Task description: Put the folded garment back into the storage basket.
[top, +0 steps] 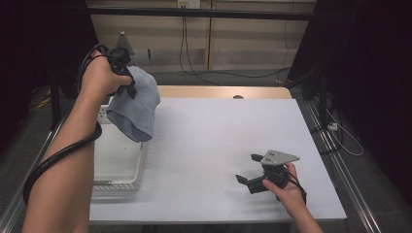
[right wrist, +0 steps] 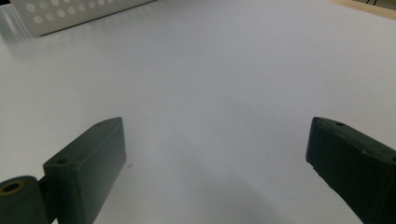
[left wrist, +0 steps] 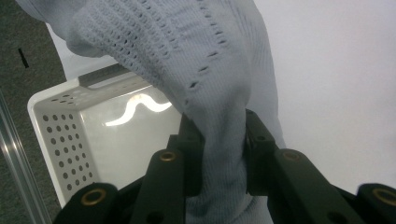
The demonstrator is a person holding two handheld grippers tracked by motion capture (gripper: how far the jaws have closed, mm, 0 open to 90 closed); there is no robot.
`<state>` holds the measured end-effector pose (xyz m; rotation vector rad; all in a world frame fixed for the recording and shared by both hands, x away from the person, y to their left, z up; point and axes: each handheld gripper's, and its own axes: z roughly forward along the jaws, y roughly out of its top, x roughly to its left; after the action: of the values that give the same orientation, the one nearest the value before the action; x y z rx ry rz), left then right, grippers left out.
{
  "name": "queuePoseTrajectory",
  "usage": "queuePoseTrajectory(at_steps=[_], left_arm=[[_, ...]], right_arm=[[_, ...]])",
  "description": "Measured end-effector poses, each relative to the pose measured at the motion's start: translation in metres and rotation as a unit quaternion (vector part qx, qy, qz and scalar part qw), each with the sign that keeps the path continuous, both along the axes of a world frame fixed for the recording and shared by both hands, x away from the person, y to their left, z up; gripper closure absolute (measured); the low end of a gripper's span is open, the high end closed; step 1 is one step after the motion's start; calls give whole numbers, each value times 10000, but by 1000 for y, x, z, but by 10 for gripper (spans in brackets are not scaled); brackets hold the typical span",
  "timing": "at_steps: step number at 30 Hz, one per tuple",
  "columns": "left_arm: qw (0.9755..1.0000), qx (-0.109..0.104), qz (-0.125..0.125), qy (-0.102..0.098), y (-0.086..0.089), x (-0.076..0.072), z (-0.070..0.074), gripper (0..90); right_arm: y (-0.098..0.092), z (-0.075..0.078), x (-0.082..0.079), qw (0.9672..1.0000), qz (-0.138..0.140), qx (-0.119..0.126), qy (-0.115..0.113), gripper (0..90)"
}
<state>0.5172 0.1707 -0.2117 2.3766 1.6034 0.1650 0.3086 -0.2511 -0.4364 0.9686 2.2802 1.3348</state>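
A light blue knit garment (top: 137, 108) is held bunched between the nearly closed jaws of the left gripper (top: 127, 86), raised above the far end of the white perforated basket (top: 119, 183). The right gripper (top: 247, 169) is rested on the white desk (top: 218, 131), well apart from the basket, jaws spread wide, nothing held.

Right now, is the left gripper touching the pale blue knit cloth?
Touching. In the left gripper view, the left gripper has both black jaws pinching the pale blue knit cloth, which hangs above the white perforated basket.
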Motion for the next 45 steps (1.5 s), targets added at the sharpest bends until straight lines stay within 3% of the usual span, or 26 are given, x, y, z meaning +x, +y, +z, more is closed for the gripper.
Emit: queuePoseTrajectory(at_steps=[37, 45], left_arm=[[9997, 44, 216, 92, 28, -4, -4, 738], [9997, 35, 212, 152, 31, -7, -14, 738]], right_arm=[[-1, 0, 0, 10000, 9, 60, 29, 44], [-1, 0, 0, 10000, 6, 73, 34, 44]])
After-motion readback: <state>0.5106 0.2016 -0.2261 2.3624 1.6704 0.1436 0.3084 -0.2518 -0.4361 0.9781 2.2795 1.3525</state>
